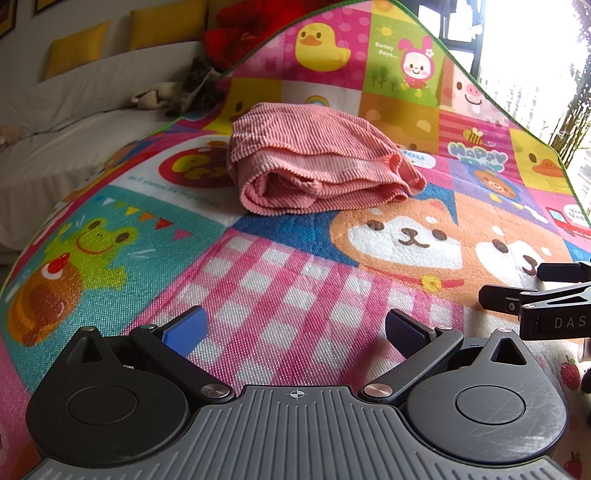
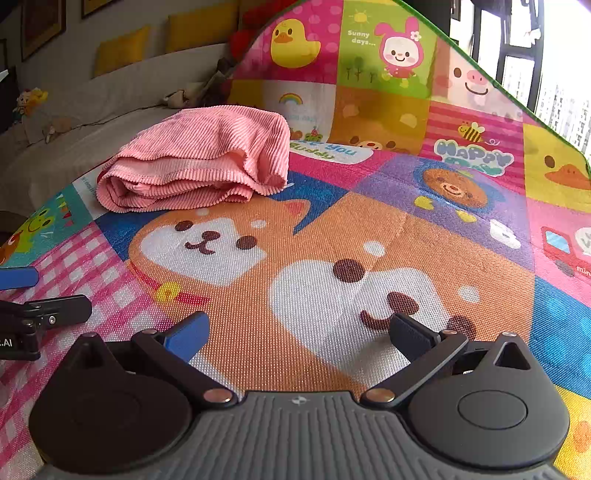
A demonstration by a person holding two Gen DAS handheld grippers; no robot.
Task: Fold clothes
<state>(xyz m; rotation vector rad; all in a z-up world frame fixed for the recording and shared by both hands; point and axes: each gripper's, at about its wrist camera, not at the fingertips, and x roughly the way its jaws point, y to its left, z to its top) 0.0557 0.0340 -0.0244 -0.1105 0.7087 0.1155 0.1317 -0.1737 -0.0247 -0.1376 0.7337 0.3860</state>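
Folded pink garment on the mat, ahead of both tools.

The garment (image 1: 317, 158) (image 2: 199, 158) is salmon-pink ribbed cloth, like corduroy, folded into a thick, roughly rectangular bundle of several layers. Its rounded fold edges face the tools, with a small gap between the layers and a stitched hem along one layer. It lies flat and well apart from both tools: straight ahead and slightly right of the left one, ahead and to the left of the right one. Neither touches it.

place: home living room | shown by: white sofa (image 1: 74, 110) with yellow cushions (image 1: 75, 48), children's cartoon play mat (image 2: 369, 229), framed pictures (image 2: 40, 26), window (image 2: 517, 48)
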